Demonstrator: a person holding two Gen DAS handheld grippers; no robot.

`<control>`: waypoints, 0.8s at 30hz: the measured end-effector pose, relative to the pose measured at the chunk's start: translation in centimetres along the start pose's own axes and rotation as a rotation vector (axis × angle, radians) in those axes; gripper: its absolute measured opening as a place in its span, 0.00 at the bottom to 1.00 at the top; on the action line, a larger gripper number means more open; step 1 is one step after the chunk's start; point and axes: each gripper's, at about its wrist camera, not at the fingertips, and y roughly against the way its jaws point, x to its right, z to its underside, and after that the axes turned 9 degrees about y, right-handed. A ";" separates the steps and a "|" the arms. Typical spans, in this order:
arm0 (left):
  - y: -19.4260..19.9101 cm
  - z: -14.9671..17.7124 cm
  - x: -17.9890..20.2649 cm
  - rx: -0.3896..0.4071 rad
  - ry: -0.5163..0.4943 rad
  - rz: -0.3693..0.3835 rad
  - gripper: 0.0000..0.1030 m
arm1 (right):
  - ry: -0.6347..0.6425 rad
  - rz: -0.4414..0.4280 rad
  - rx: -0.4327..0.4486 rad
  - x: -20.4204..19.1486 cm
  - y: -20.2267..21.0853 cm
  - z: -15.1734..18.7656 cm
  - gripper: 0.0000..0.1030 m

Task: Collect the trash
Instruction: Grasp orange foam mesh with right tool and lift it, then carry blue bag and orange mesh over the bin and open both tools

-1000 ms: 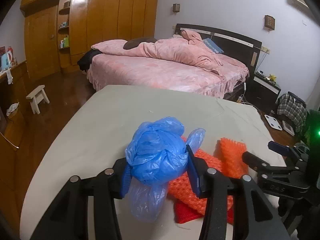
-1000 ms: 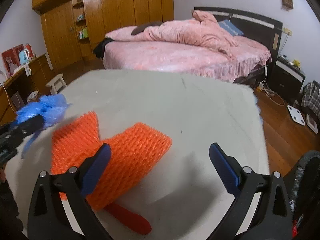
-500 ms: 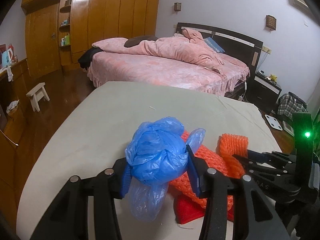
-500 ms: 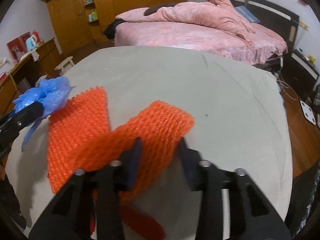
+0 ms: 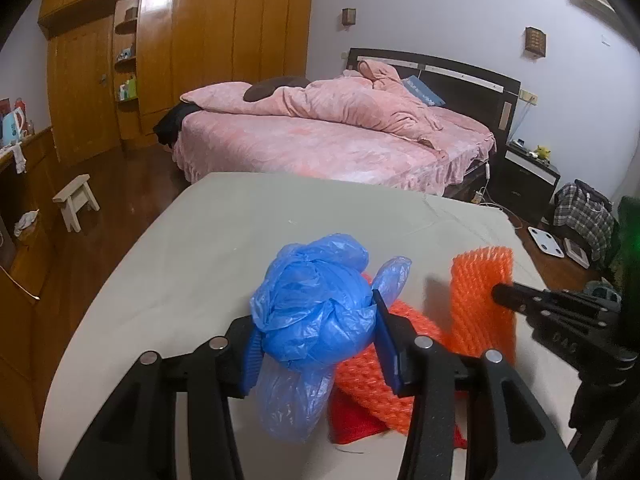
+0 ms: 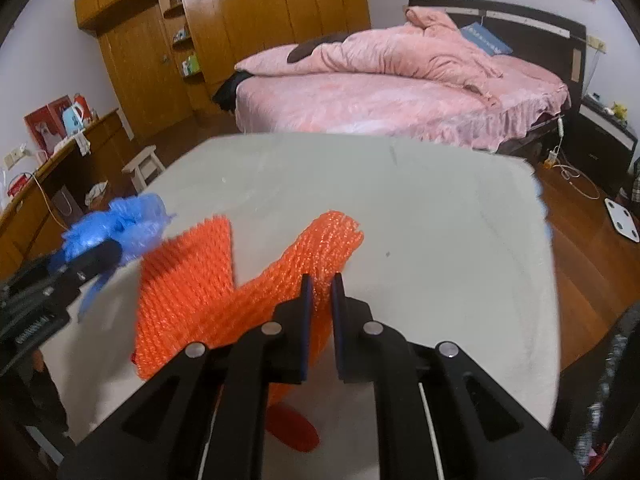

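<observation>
My left gripper (image 5: 316, 332) is shut on a crumpled blue plastic bag (image 5: 316, 312), held just above the grey-white table (image 5: 224, 240). An orange foam net (image 6: 240, 292) lies draped on the table, with a red piece (image 6: 292, 428) under its near end. My right gripper (image 6: 319, 300) is closing its jaws on one fold of the net, which is pinched between the pads and lifted off the table. In the left wrist view the raised fold of the orange net (image 5: 482, 280) stands upright beside the right gripper (image 5: 504, 292). The blue bag (image 6: 120, 224) shows at the left in the right wrist view.
The table's far edge faces a pink bed (image 5: 332, 140). Wooden wardrobes (image 5: 180, 48) line the back wall, and a small white stool (image 5: 76, 200) stands on the wooden floor at the left. A scale (image 6: 622, 220) lies on the floor at the right.
My right gripper closed from wide open onto a fold of the orange net and lifted it. The left gripper kept still with the blue bag.
</observation>
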 end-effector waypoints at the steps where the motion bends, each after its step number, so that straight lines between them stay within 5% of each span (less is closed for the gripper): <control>1: 0.1 0.0 0.2 0.003 -0.002 0.002 0.46 | 0.001 0.007 0.012 0.1 0.7 -0.2 0.08; 24: 4.9 0.1 7.4 0.053 -0.065 0.079 0.46 | -0.011 0.076 0.157 3.4 11.5 0.2 0.09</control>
